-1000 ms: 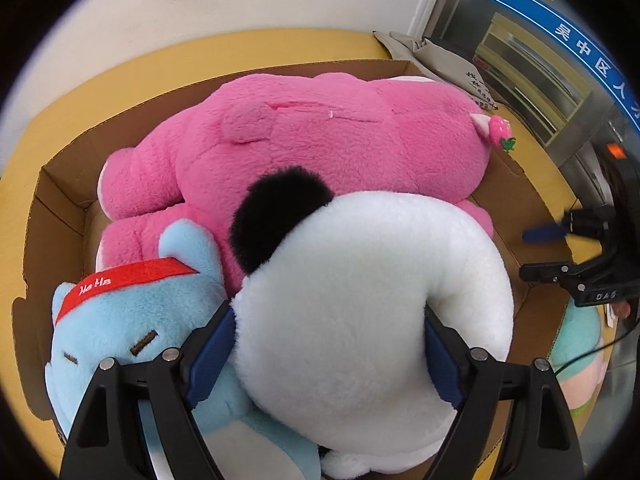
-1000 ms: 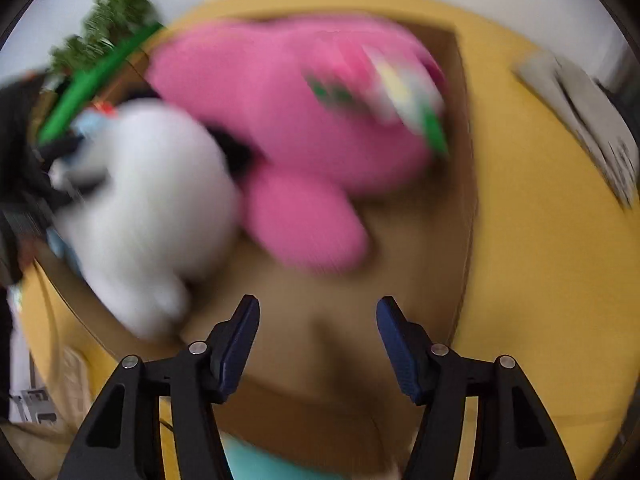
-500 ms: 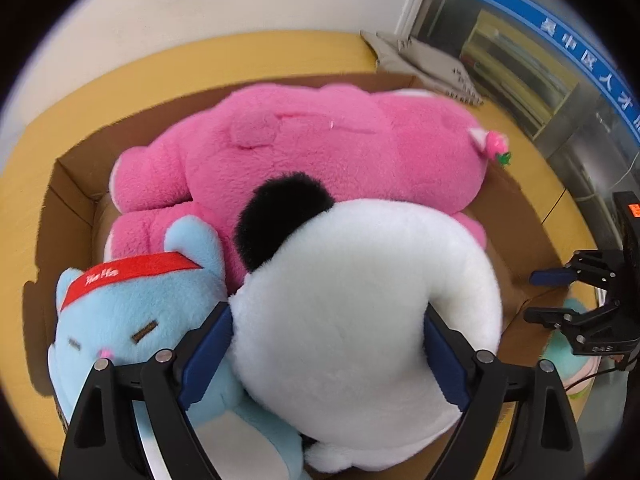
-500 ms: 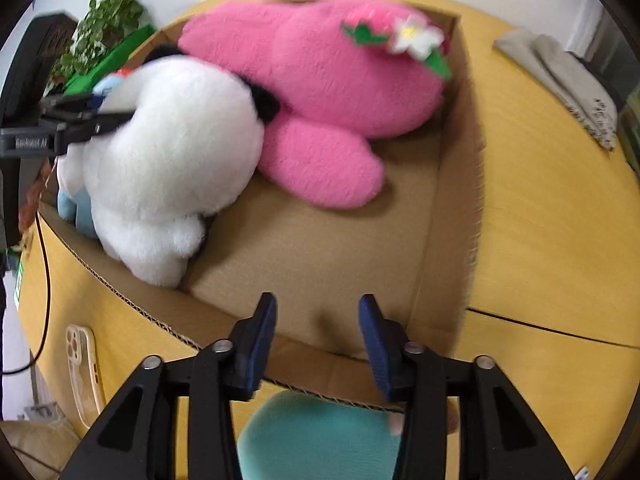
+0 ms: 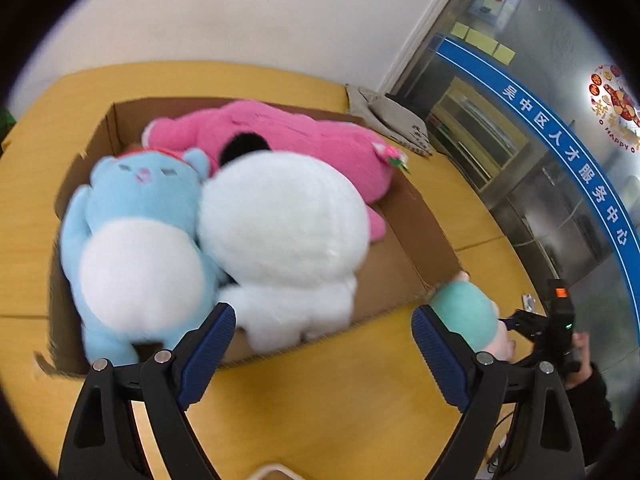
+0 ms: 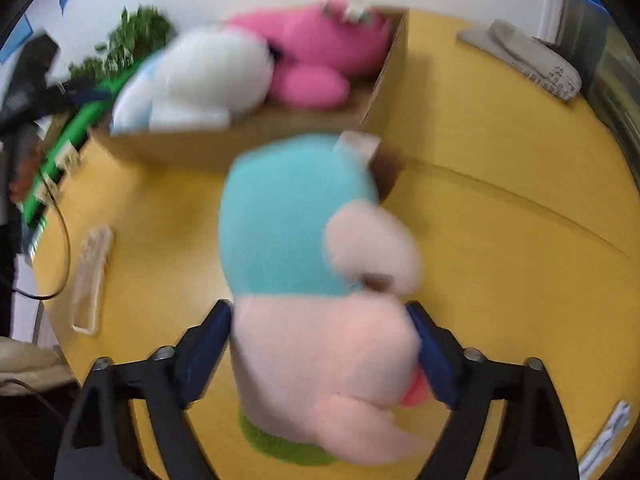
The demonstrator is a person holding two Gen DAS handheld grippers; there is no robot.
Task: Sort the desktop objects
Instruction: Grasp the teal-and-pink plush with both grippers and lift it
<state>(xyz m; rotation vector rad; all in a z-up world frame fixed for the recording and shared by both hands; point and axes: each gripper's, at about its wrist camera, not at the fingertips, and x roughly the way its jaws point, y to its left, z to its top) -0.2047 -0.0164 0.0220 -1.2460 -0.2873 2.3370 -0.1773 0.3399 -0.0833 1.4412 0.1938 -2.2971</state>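
A cardboard box (image 5: 420,216) on the yellow table holds a pink plush (image 5: 304,144), a white plush (image 5: 280,232) and a light blue plush (image 5: 136,232). My left gripper (image 5: 322,344) is open and empty, just in front of the box. My right gripper (image 6: 320,344) has its jaws around a teal and pink plush (image 6: 304,280) standing on the table in front of the box (image 6: 384,100); its pads touch the plush's sides. That plush also shows in the left wrist view (image 5: 464,316) at the box's near right corner.
A folded grey cloth (image 5: 392,120) lies on the table beyond the box, and shows in the right wrist view (image 6: 528,60). A pale phone case (image 6: 90,276) and a black cable (image 6: 60,240) lie at left. Green plants (image 6: 128,44) stand behind.
My left gripper let go of the white plush and pulled back out of the box. My right gripper drew back from the box and now has the teal and pink plush between its jaws.
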